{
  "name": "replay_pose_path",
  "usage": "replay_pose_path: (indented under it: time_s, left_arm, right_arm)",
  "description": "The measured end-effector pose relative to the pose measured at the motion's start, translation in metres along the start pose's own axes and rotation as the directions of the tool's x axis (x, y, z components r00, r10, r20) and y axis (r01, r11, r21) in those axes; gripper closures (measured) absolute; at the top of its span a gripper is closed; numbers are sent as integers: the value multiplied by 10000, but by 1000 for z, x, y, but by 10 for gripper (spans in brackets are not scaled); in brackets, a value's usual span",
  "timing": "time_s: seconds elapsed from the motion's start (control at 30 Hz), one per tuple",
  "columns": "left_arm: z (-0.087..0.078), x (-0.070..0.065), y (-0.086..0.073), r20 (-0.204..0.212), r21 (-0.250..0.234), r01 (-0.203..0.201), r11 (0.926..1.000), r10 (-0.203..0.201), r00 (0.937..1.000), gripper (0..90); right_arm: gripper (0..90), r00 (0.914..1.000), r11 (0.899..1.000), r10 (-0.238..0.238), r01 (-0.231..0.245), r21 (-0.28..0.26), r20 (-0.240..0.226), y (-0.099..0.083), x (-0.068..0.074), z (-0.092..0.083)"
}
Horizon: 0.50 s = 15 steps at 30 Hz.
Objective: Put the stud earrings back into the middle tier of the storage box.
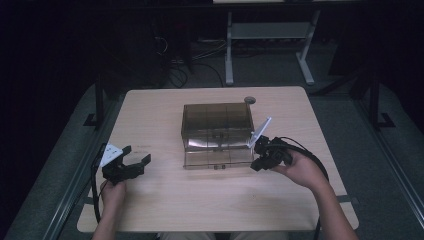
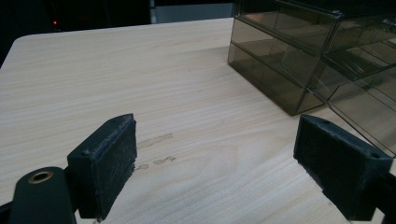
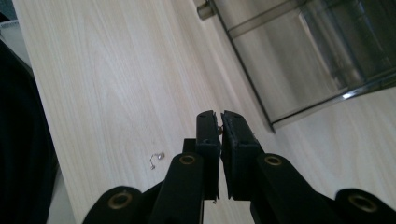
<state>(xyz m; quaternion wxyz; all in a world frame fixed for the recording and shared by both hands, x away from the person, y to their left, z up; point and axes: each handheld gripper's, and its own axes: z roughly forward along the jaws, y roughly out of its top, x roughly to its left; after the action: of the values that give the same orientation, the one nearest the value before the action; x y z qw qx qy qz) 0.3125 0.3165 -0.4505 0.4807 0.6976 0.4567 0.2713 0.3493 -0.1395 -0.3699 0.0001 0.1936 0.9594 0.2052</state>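
Note:
A smoked clear drawer box stands mid-table, with a low drawer pulled out toward me; its side fills the upper right of the left gripper view. My right gripper sits at the box's front right corner. Its jaws are shut on a tiny metal piece just above the table, next to the drawer front. A small metal hook lies on the wood left of the jaws. My left gripper rests wide open near the table's left edge, nothing between its pads.
The light wood table has faint tape marks ahead of the left gripper. A round grey disc is set in the back edge. Beyond the table are white desk legs and floor cables.

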Motion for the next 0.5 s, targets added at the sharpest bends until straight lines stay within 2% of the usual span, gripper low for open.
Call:
replay_pose_path:
  time_s: [0.3, 0.5]
  left_arm:
    - [0, 0, 0, 15, -16, 22, 10000, -22, 10000, 128]
    - [0, 0, 0, 18, -26, 43, 10000, -43, 10000, 128]
  right_arm:
    - [851, 10000, 9999, -32, 31, -155, -34, 19, -11, -1]
    - [850, 10000, 10000, 43, -42, -65, 69, 28, -18, 1]
